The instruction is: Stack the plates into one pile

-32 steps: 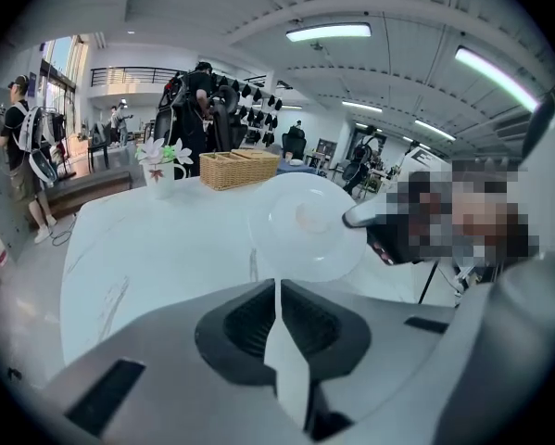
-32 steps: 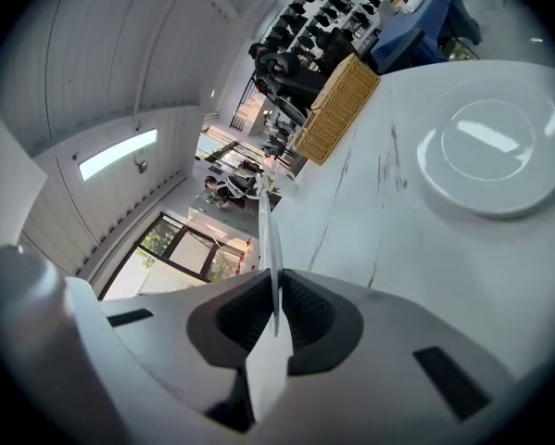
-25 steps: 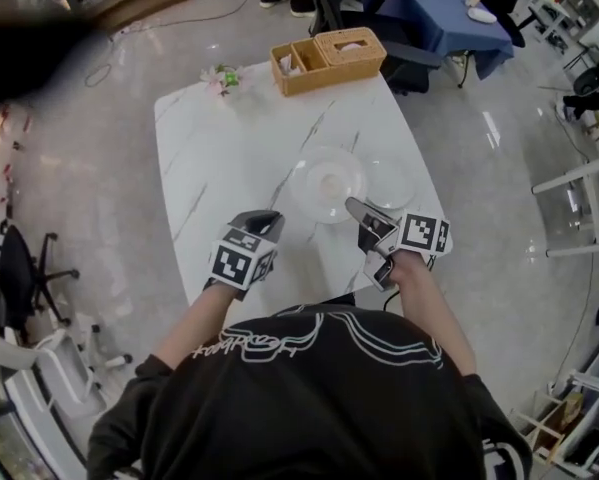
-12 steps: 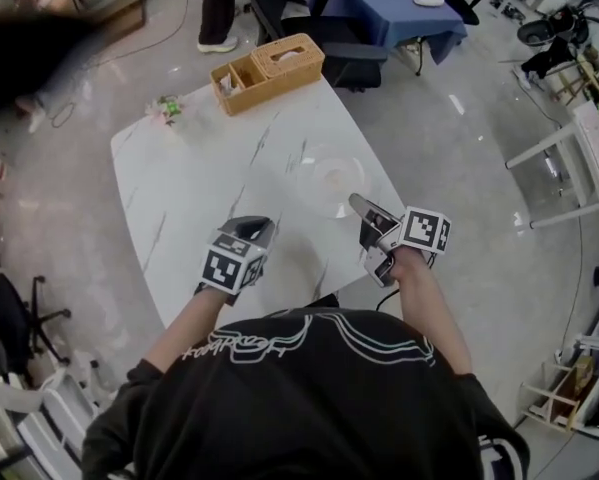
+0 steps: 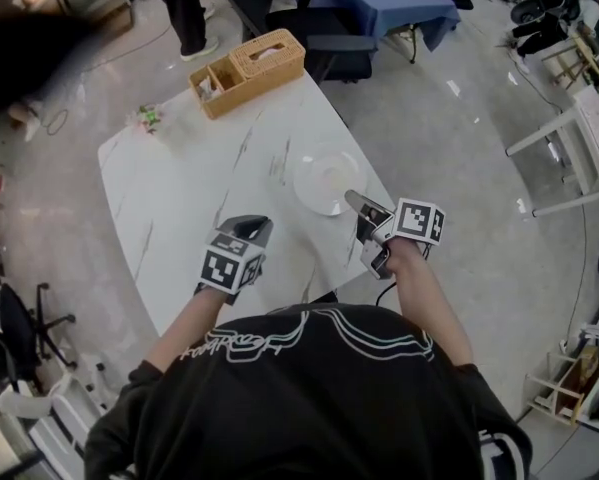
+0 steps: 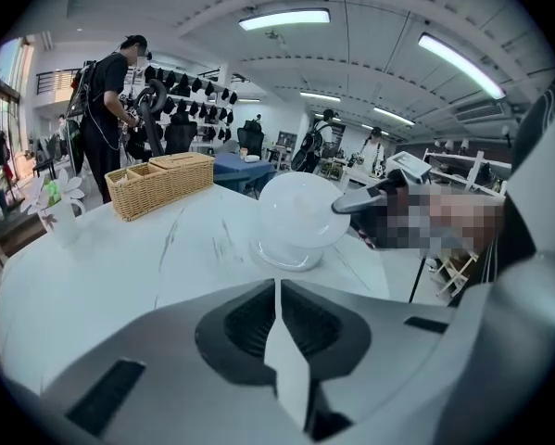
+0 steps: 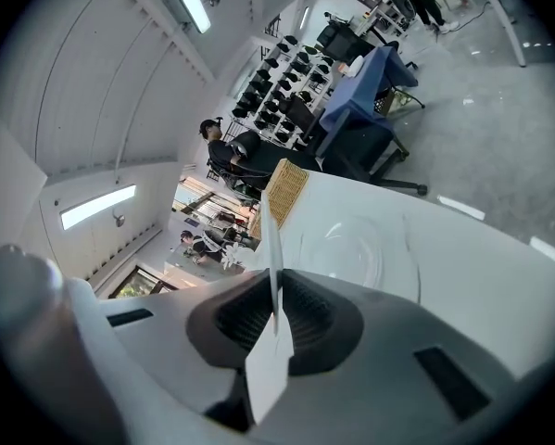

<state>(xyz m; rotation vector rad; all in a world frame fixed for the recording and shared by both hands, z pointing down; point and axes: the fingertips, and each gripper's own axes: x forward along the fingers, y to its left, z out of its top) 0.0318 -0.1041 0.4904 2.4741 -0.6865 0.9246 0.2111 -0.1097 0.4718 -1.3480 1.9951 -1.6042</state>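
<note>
Plates (image 5: 326, 180): clear, gathered on one spot of the white marble desk (image 5: 179, 198), lying flat.

Right hand-held gripper (image 5: 351, 199): clenched, jaws pressed together with nothing between them. Its tip sits over the near rim of the plates; I cannot tell whether it touches them.

Left hand-held gripper (image 5: 251, 228): also clenched and empty. It is nearer the person than the plates, off to their left and apart from them, above bare desk.

Wicker basket (image 5: 247, 68): beyond the plates and to the left. Small bunch of flowers (image 5: 147, 119): further left of the plates. A person (image 5: 179, 8) stands on the floor far beyond the plates.
</note>
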